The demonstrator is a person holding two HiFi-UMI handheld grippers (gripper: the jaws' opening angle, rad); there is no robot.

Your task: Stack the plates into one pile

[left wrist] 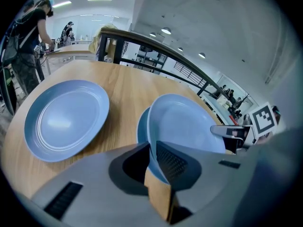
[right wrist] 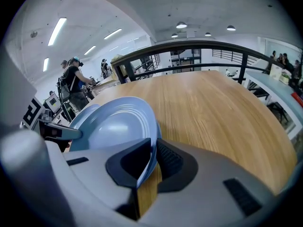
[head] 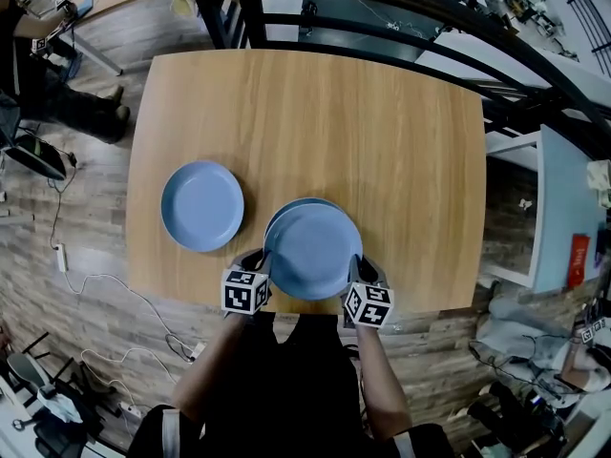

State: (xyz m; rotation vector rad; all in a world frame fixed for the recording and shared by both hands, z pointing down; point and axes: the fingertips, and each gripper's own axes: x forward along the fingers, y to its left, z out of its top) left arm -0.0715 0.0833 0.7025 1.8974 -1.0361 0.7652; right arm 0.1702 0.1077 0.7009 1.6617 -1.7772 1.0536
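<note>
Hand-held grippers [head: 258, 260] [head: 358, 266] pinch plate [head: 313, 252] at opposite rims.

A wooden desk [head: 315, 103] stands on grey plank floor [head: 95, 189]; a dark railing [right wrist: 189, 43] curves behind it, under ceiling strip lights [right wrist: 57, 30].

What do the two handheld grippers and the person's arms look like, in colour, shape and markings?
The left gripper and the right gripper look alike: a smooth grey body, black fingers with a ribbed inner face, and a white cube carrying black square markers. The person wears dark sleeves. No cables show on the grippers.
</note>
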